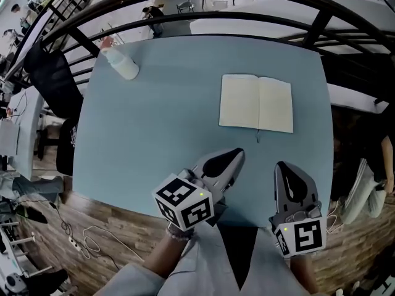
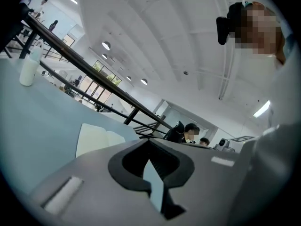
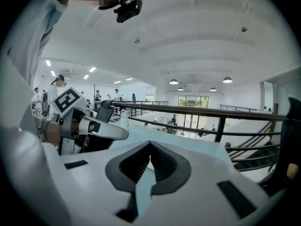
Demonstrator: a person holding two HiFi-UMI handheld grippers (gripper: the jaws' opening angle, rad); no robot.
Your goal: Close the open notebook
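Notebook (image 1: 256, 103) open, lying flat on the light blue table (image 1: 166, 134), both blank cream pages up. A thin dark ribbon (image 1: 257, 135) sticks out of its near edge at the spine. It sits ahead of both grippers, past their tips and apart from them, about in line with the gap between the two.

Left gripper (image 1: 238, 152): jaws together, tips meeting, nothing between them. It is tilted over on its side above the near part of the table, tip pointing up toward the notebook's near-left corner. In the left gripper view the notebook (image 2: 94, 138) shows just past the jaws, to the left.

Right gripper (image 1: 281, 164): jaws together too, empty, hanging beside the left one, a gap between them. Its tip is short of the notebook's near-right part. The right gripper view shows the left gripper at its left, with its marker cube (image 3: 69, 100).

White bottle (image 1: 123, 63) far ahead and left of the left gripper, near the table's far-left corner, well apart from the notebook. Dark railing (image 1: 247, 5) beyond the table's far edge. Black chair (image 1: 52, 79) off to the left of the table. Wood floor (image 1: 111, 227) below the near edge.
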